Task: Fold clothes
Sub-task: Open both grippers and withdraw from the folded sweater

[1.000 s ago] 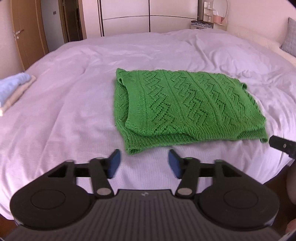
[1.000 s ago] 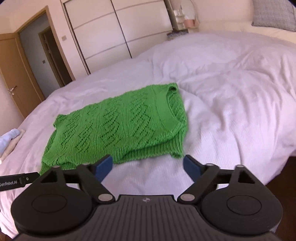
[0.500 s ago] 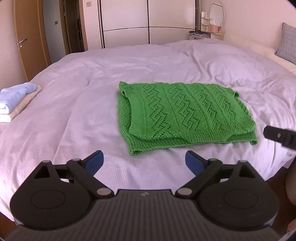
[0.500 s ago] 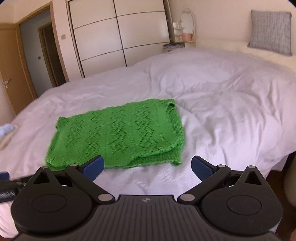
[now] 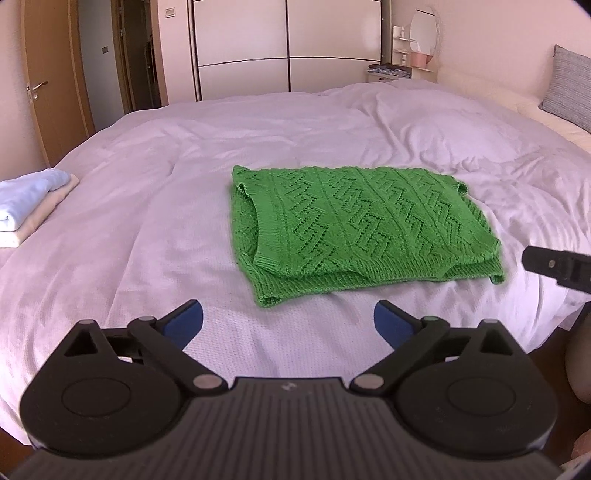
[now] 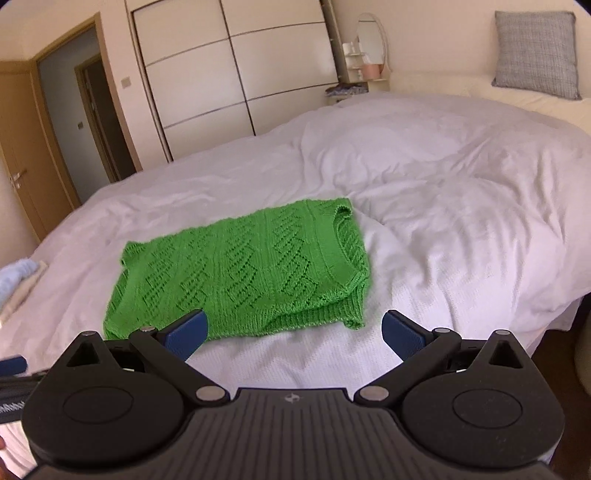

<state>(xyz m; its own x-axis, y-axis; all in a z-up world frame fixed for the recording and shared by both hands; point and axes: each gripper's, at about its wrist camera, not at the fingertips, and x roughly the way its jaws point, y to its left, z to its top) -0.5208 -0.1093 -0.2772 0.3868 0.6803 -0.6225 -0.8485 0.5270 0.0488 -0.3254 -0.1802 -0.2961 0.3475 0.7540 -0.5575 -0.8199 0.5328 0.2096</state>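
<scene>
- Surface: a bed [image 5: 110, 258] under a white, wrinkled duvet. Behind it, white sliding wardrobe doors [image 5: 288, 48], a wooden door [image 5: 48, 81] on the left, and a small shelf with an oval mirror [image 5: 426, 26] in the far corner.
- A grey pillow [image 6: 535, 51] leans at the head of the bed.
- Green knit sweater [image 5: 354, 225] lies folded flat mid-bed, zigzag pattern up, two layers showing at the near hem.
- A stack of folded pale-blue and cream clothes [image 5: 26, 203] sits at the bed's left edge, well apart from the sweater.
- Writing: a partial white label on the device at the right wrist view's lower left edge; too cropped to read.
- Your left gripper [image 5: 288, 321] hovers over the near bed edge, jaws spread wide, holding nothing.
- Your right gripper [image 6: 293, 330] likewise: jaws wide, empty, short of the sweater's near hem.
</scene>
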